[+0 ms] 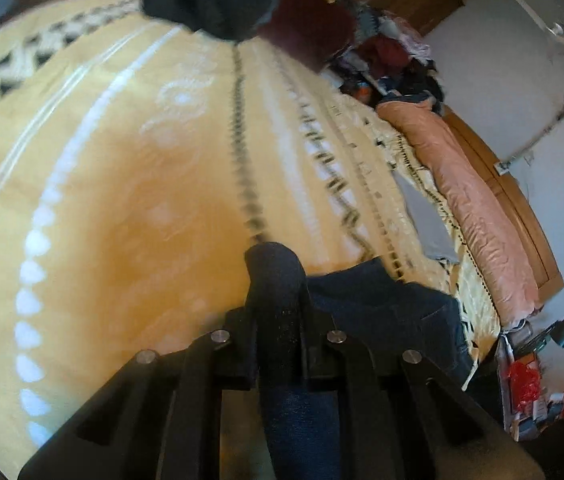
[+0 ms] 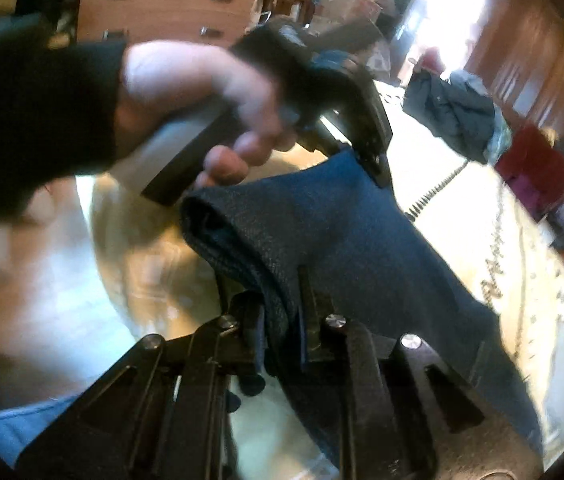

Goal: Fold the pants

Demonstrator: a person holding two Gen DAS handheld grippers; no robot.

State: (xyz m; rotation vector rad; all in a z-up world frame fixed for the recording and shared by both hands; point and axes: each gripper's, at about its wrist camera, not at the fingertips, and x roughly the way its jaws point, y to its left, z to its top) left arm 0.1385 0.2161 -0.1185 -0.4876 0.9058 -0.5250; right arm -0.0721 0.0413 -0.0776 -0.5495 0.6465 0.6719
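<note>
The dark blue pants [image 2: 322,232] hang gathered in the air between the two tools, clear of the bed in the stretch that shows. The right gripper [image 2: 282,320] has its jaws clamped together on a bunched, doubled edge of the denim at about 6 o'clock in its own view. From there the cloth runs up toward 12 o'clock, where the left gripper [image 2: 366,140], held by a person's hand [image 2: 201,100] in a dark sleeve, is pinched on the far corner. In the left wrist view that same tool [image 1: 277,280] has its fingers pressed together with denim [image 1: 382,312] spilling out to 4 o'clock and down under the linkage.

My reading is that the folding is at an early or middle step: both ends are gripped and lifted, and the cloth looks at least doubled over. No flat, finished stack lies on the bed. Motion blur makes it hard to say how many layers there are. Laying the cloth down, smoothing it and the last fold seem still to come.

Below is a yellow bedspread [image 1: 121,200] with white and black patterned bands. A pink bolster [image 1: 478,216] lies along the 3 o'clock edge, and a heap of dark clothes [image 1: 209,0] sits at 12 o'clock. A wooden chest of drawers [image 2: 169,4] stands beyond.
</note>
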